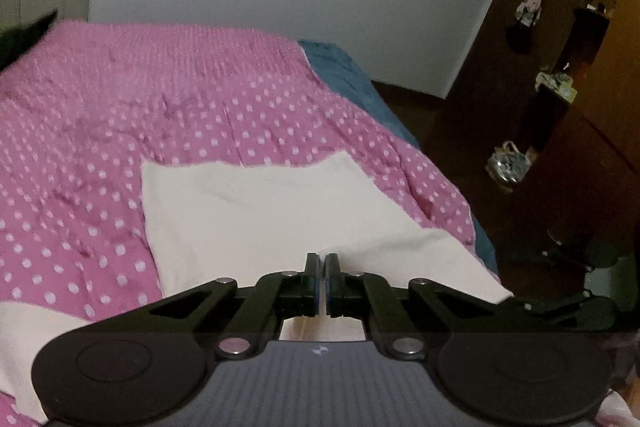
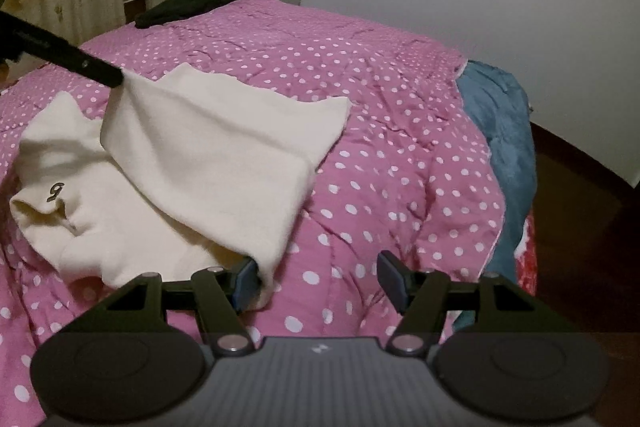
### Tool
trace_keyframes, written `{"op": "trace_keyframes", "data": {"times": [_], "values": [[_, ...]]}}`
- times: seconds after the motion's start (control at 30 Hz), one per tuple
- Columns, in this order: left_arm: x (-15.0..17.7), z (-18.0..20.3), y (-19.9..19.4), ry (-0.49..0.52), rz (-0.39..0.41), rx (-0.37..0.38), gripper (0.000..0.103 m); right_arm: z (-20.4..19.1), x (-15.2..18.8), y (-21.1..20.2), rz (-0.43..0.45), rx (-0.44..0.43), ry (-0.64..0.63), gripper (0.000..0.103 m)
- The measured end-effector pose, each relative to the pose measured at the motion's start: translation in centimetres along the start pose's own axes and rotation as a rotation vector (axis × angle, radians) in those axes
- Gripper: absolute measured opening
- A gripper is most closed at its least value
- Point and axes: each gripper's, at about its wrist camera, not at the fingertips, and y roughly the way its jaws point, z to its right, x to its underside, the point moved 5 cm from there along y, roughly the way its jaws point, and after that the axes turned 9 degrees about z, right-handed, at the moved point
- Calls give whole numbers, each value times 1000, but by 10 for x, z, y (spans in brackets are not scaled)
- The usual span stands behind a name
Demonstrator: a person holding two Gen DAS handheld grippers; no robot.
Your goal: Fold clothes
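Cream garment (image 2: pixel 192 163) lies on the pink dotted bedspread (image 2: pixel 400 155), one corner lifted and clenched in the left tongs (image 1: pixel 321 263), seemingly to carry a fold across, while the right tongs (image 2: pixel 318 277) gape released just beside its near edge.

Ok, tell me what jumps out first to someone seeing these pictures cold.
The pink polka-dot quilt fills both views, with a cream garment lying on its near side. The left hand-held gripper is shut on one corner of the garment and lifts it into a fold, while the right hand-held gripper is open at the garment's near edge. A black garment lies at the quilt's far corner.
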Motion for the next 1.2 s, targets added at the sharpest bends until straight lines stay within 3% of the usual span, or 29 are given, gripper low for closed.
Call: {"op": "trace_keyframes", "data": {"times": [0.2, 0.3, 0.37, 0.43, 0.53, 0.7, 0.73, 0.83, 1.07, 1.2], "values": [[11, -19, 13, -110, -80, 13, 3, 5, 5, -2, -24, 23, 21, 65], [15, -20, 14, -86, -85, 1, 5, 3, 0, -4, -18, 5, 15, 65], [16, -21, 12, -80, -79, 6, 14, 1, -5, -5, -6, -12, 6, 65], [19, -21, 12, -81, -80, 1, 35, -1, -10, -6, 6, -29, -3, 65], [27, -20, 16, -69, -101, -18, 42, -5, -18, -7, 24, -54, -16, 64], [41, -7, 28, -37, -153, -24, 37, -11, -30, -8, 54, -96, -38, 62], [43, -5, 31, -27, -158, -31, 20, -12, -33, -9, 60, -105, -43, 62], [44, -2, 30, -10, -140, -46, 6, -17, -38, -1, 63, -137, -47, 60], [29, -6, -1, -85, -85, -8, 5, -30, -47, 26, 51, -208, -44, 55], [38, -11, 3, -83, -130, -37, 5, -33, -43, 43, 26, -220, -32, 55]]}}
